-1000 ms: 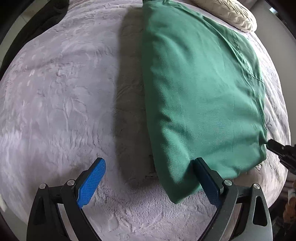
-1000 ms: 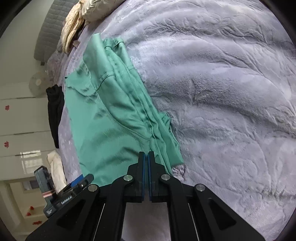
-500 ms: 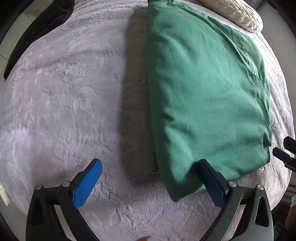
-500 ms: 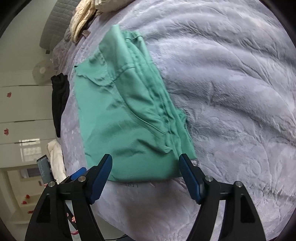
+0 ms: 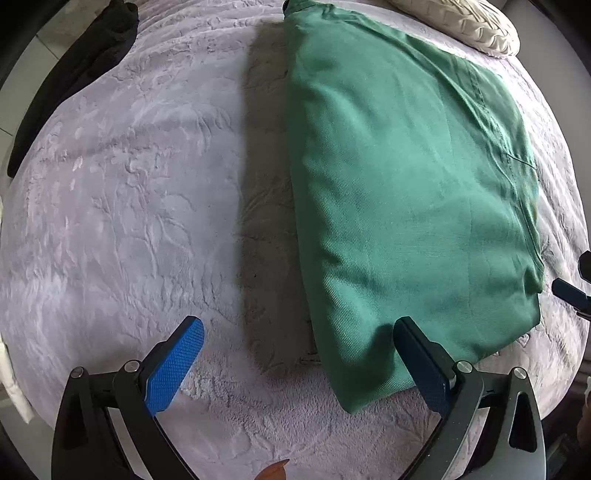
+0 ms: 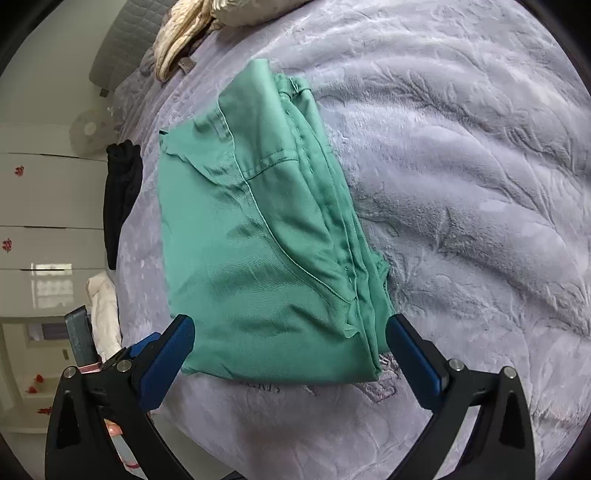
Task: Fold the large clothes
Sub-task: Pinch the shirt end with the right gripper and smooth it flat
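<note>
the grey plush bedspread [image 5: 129,192] lies bare left of the folded green garment [image 5: 399,192], a black cloth [image 5: 74,74] draped over its far edge, cream pillow [image 5: 465,26] partly cut off, while left gripper [image 5: 299,363] and right gripper [image 6: 290,354] are both spread wide, holding nothing.

My right claw [image 6: 290,345], clamped on the near hem of the folded green cotton garment [image 6: 258,236] a second ago, now stands with its blue pads [image 6: 168,363] spread wide and off the cloth. It sits farther back, so the whole folded stack shows between the fingers from 10 to 1 o'clock. In my left claw's [image 5: 295,354] view the right claw's tip has slid out to the frame edge at 3 o'clock, and more of the black garment [image 5: 74,74] shows at 10 o'clock.
</note>
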A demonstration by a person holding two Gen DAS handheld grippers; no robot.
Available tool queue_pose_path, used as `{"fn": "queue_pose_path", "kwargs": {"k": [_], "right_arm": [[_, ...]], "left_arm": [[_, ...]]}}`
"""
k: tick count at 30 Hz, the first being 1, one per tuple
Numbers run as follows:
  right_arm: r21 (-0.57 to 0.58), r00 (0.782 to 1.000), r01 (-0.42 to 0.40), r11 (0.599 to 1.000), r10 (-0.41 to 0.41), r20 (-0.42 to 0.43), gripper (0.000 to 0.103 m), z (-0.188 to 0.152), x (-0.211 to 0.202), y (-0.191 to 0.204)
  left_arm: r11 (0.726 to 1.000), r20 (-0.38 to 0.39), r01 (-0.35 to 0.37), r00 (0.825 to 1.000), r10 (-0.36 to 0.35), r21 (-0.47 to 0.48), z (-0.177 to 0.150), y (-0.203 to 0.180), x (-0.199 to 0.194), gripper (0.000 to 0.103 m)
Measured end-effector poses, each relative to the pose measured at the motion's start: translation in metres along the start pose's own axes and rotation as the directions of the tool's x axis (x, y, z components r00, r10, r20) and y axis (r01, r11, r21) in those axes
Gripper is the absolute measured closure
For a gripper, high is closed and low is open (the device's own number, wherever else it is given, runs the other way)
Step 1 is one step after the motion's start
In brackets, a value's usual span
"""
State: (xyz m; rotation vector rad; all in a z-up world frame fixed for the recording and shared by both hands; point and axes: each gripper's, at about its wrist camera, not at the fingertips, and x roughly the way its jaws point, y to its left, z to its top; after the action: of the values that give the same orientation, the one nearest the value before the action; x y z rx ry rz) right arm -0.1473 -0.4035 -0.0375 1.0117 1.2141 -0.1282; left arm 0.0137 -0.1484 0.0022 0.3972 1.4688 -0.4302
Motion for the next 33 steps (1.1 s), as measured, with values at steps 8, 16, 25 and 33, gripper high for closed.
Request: {"fn": "queue_pose_path", "kwargs": {"k": [8, 16, 25, 33], "right_arm": [[0.037, 0.999, 0.003, 0.999, -0.001, -0.033, 0.000, 0.003, 0.008, -0.012], [0.070, 0.999, -0.005, 0.998, 0.008, -0.038, 0.000, 0.003, 0.008, -0.025], [0.081, 0.999, 0.025, 0.996, -0.021, -0.044, 0.000, 0.007, 0.005, -0.033], [0.078, 0.999, -0.022, 0.997, 0.024, -0.022, 0.000, 0.019, -0.003, -0.036]], "left_arm": [[1.000, -0.014, 0.026, 1.000, -0.026, 0.005, 0.004, -0.005, 0.011, 0.000], [0.999, -0.017, 0.036, 0.999, -0.037, -0.006, 0.007, -0.004, 0.015, 0.000], [0.995, -0.006, 0.092, 0.996, -0.093, -0.034, 0.005, 0.019, 0.021, 0.000], [0.988, 0.070, 0.132, 0.989, -0.127, -0.081, 0.033, 0.054, 0.020, 0.000]]}}
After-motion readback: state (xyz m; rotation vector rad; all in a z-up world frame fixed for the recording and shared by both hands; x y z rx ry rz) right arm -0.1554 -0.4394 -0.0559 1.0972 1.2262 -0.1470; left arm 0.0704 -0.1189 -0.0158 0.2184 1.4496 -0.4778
